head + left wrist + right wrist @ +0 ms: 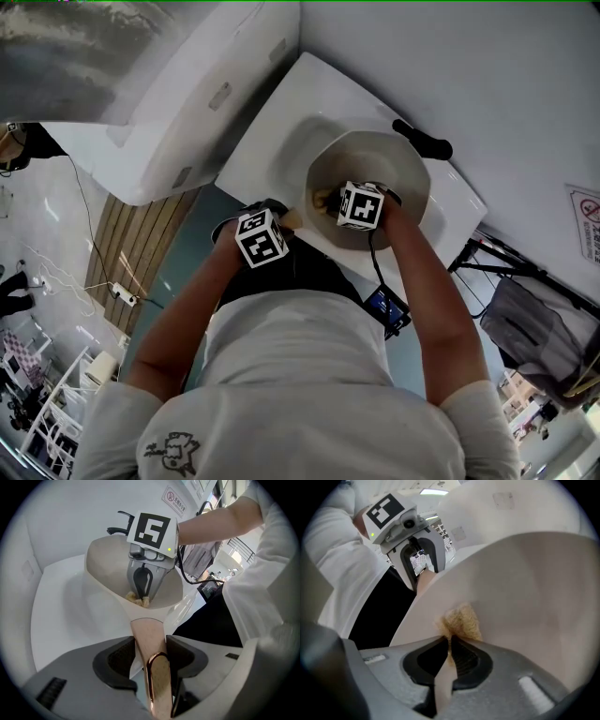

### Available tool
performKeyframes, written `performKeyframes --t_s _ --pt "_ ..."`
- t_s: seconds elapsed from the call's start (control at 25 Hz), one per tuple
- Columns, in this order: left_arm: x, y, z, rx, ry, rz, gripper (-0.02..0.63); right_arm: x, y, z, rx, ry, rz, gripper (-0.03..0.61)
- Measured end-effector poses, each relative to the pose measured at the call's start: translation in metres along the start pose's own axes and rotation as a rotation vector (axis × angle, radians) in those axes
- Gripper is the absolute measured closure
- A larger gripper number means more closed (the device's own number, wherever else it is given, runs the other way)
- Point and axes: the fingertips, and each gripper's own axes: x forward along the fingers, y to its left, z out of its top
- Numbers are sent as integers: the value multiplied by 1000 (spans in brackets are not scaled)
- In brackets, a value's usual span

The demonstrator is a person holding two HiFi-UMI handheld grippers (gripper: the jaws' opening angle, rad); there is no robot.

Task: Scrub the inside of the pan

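Observation:
A cream pan (394, 164) sits tilted in the white sink (281, 131). My left gripper (150, 645) is shut on the pan's pinkish, copper-tipped handle (147, 632) and holds it from the near side. My right gripper (450, 643) is shut on a yellow scrubbing pad (462, 622), which presses against the pan's inner wall (520, 597) close to the rim. In the left gripper view the right gripper (143, 595) reaches down into the pan (105, 569) with the pad (137, 599) at its tips. In the head view both grippers' marker cubes hide their jaws.
A black faucet (424, 141) stands at the sink's far rim, behind the pan. The white wall (487, 75) rises just beyond it. A dark phone-like device (389, 307) hangs at the person's right side. A chair with grey cloth (539, 328) stands to the right.

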Motion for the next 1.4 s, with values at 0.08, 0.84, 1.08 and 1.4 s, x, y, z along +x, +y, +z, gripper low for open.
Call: performKeyframes --t_s 0.08,0.84,1.08,1.4 --pt "0 0 0 2 1 3 410 2 10 -12 40 36 64 555" --pt "2 -2 1 2 12 12 410 -33 24 -140 495 626 112 555" --pt "3 -3 1 1 13 5 410 -61 -25 -171 445 784 -167 555" --pt "3 0 1 5 28 21 410 -97 -92 -149 344 732 -529 555"
